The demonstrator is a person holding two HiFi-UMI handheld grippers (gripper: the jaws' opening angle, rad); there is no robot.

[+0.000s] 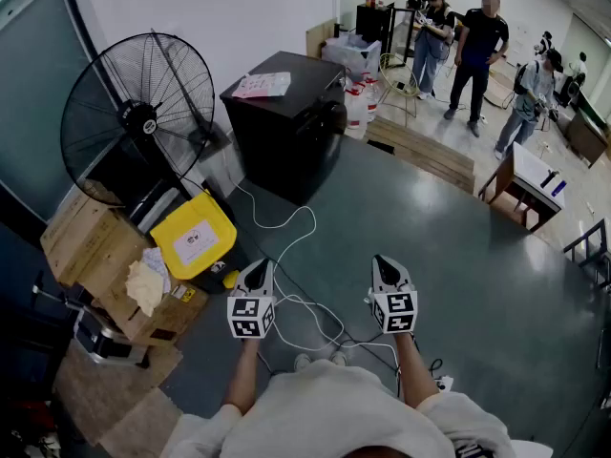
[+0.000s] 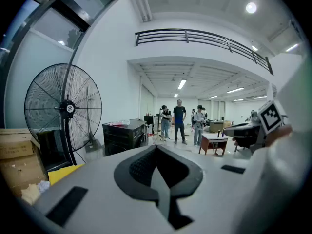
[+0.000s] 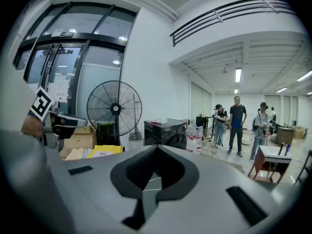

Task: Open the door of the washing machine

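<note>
L gripper (image 1: pixel 258 267) sits low centre in the head view, jaws together w/ nothing btwn them; in its own view the dark pads meet at the tip. R gripper (image 1: pixel 386 263) is just right of it at the same height, jaws also together and empty. Both are well apart from the washing machine (image 1: pixel 286 132), a black cabinet in the upper centre beyond them, w/ a pink-white sheet (image 1: pixel 263 85) lying on top.

Rest of the scene, l to r:
- Big black pedestal fan (image 1: pixel 138 117), upper left.
- Cardboard boxes (image 1: pixel 86 246) below the fan.
- Yellow box (image 1: pixel 194 235) beside the cartons.
- White cable (image 1: pixel 286 225) snaking over the grey floor (image 1: pixel 458 275) from the machine twd the grippers.
- Small wooden table (image 1: pixel 523 181), right.
- People (image 1: pixel 474 51) standing upper right.
</note>
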